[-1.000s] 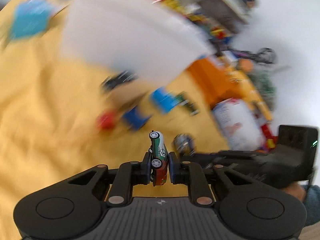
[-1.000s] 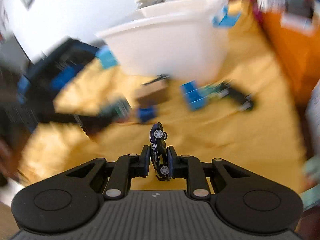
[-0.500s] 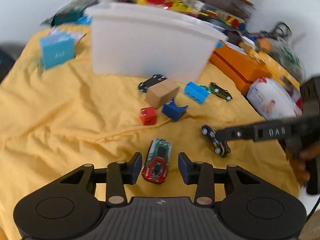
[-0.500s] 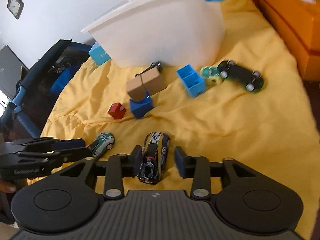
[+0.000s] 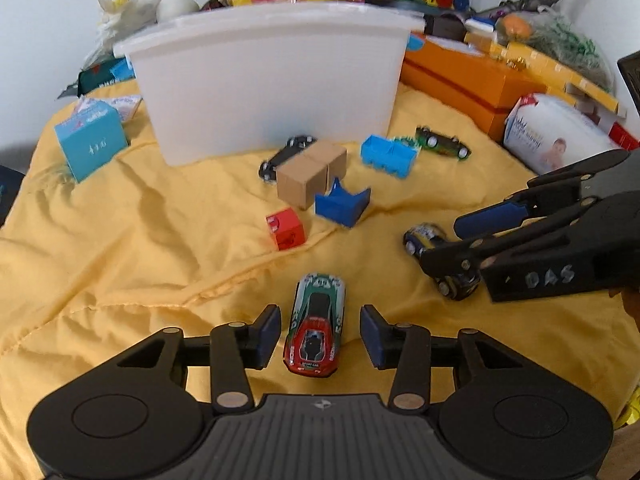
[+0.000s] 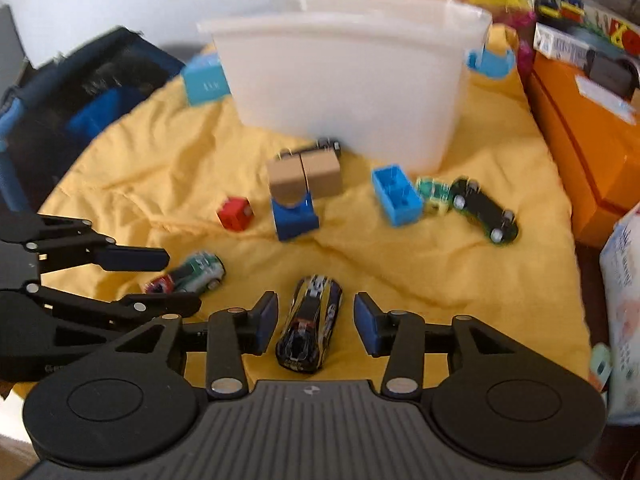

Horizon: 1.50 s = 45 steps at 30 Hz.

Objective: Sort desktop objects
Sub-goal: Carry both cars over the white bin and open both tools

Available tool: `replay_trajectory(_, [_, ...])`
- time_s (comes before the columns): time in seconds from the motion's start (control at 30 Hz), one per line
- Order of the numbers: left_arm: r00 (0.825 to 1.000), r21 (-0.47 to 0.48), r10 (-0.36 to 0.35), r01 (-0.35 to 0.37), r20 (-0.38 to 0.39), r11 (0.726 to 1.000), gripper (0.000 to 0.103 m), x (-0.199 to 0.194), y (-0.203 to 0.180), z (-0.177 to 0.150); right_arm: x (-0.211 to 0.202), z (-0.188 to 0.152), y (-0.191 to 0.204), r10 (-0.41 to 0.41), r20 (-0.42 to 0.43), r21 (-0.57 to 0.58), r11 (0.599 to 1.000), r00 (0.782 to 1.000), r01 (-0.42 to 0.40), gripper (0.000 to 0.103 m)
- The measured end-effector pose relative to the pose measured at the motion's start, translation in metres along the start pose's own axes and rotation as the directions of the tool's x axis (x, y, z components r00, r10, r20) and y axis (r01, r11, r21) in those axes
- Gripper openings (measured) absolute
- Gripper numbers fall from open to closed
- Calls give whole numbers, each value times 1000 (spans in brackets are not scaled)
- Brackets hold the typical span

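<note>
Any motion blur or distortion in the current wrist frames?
Left wrist: fairly sharp, red-green car crisp, fisheye bows the white bin rim. Right wrist: softer, bin and far clutter smeared, black car clear.

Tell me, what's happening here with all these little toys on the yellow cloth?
A person is sorting toys with two hand-held grippers. The left gripper is open around a red-and-green toy race car that rests on the yellow cloth. The right gripper is open around a black-and-yellow toy race car, also lying on the cloth. Neither car is gripped. Blocks and more cars lie in front of a white plastic tub.
</note>
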<state>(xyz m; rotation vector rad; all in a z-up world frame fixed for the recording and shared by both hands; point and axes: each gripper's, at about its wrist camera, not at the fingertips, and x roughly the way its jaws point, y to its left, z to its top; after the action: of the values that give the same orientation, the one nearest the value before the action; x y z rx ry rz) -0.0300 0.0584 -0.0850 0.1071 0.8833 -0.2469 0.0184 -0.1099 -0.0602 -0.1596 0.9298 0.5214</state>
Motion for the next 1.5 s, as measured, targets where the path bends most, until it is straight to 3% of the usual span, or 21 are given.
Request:
replay_trajectory(0.1, [1000,-5,1,-1,-2,1000,47,3,0,-2,12,-7,3,-21,-35,-28,999,999,20,47])
replay_trajectory(0.17, [1000,-1,1,-1,-2,1000,41,3,0,-3,11,-11,6,-29,-17,-71,997,999,28,46])
replay_trajectory(0.2, [1000,0,-1,1,-2,1000,34,2,1,-3,10,-13,9,-29,-1,-101,994,1000,29,37])
replay_trajectory(0.33, [999,-14,-54,54,-1,998,33,-8,4,3,-4,-16,21,-13,44,-197,980,999,22,33])
replay_trajectory(0.47, [991,-25,-81,84,109,996,33,-39,7,23,-24,-7,21,2,107,-220,975,994,21,33])
replay_trajectory(0.6, [964,5,-64,65,257,998,33,-72,11,62,-45,15,11,5,195,-192,981,981,33,33])
replay_trajectory(0.73, [930,48,-21,4,367,999,34,-90,17,108,-66,49,0,-6,322,-166,984,947,62,33])
replay_trajectory(0.83, [909,25,19,-33,415,999,34,-91,26,143,-76,85,-9,-56,436,-145,981,898,131,33])
replay_trajectory(0.9, [899,-29,3,11,437,1000,34,-87,38,167,-75,106,-18,-93,489,-88,984,867,156,34])
replay_trajectory(0.97, [894,-59,5,24,447,998,34,-81,44,184,-67,128,-27,-101,493,-33,990,864,134,34])
replay_trajectory(1.1, [905,-54,76,-58,419,997,34,-46,49,213,-49,154,-30,-140,485,-14,986,863,168,34])
replay_trajectory(1.3, [939,-25,146,-145,310,989,34,8,52,220,-14,160,-32,-182,395,7,981,900,195,34])
replay_trajectory(1.5, [953,-12,126,-128,277,992,38,13,49,208,0,152,-37,-193,357,9,979,914,203,40])
